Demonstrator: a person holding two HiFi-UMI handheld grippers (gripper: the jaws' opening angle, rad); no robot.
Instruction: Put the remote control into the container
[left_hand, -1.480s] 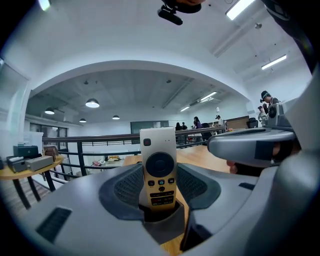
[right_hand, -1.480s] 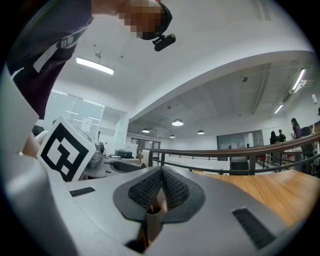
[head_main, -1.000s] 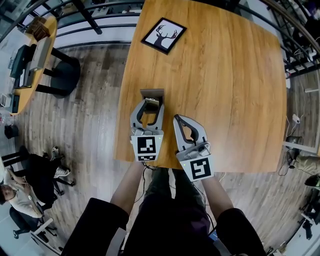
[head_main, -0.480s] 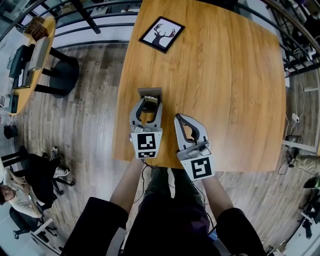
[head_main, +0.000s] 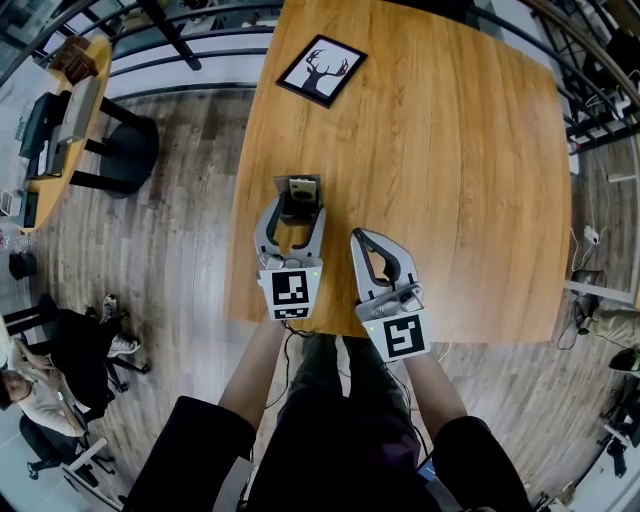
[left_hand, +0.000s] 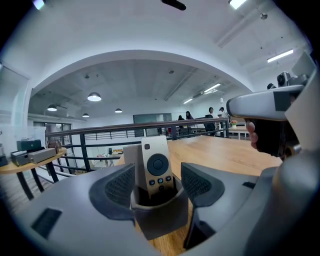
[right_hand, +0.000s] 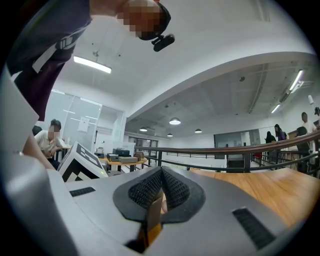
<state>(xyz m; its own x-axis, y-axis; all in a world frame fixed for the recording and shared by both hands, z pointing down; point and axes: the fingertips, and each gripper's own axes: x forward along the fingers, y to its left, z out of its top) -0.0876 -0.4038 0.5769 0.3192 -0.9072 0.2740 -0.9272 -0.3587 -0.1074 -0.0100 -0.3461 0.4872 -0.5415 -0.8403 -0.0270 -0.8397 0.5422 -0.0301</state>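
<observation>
A pale remote control (left_hand: 156, 167) with a round dark button stands upright in a small dark grey container (left_hand: 161, 216) on the wooden table (head_main: 450, 150). My left gripper (left_hand: 159, 189) straddles the container, and its jaws are opening. Its ribbed pads (left_hand: 120, 187) stand off the remote on either side, and nothing is gripped. From the head view the container (head_main: 300, 192) sits near the table's left front edge, between the left gripper (head_main: 297, 210) fingertips. My right gripper (head_main: 358, 240) rests beside it to the right, shut and empty, pads (right_hand: 150, 190) meeting.
A framed deer picture (head_main: 322, 70) lies at the table's far left. The table's left edge runs just beside the container, with a railing (left_hand: 125, 132) and wood floor beyond. The right gripper (left_hand: 270, 107) and a hand show at right in the left gripper view.
The left gripper's jaws have spread wider and let go of the remote, which now stands alone in the container. The right gripper has hardly moved.
</observation>
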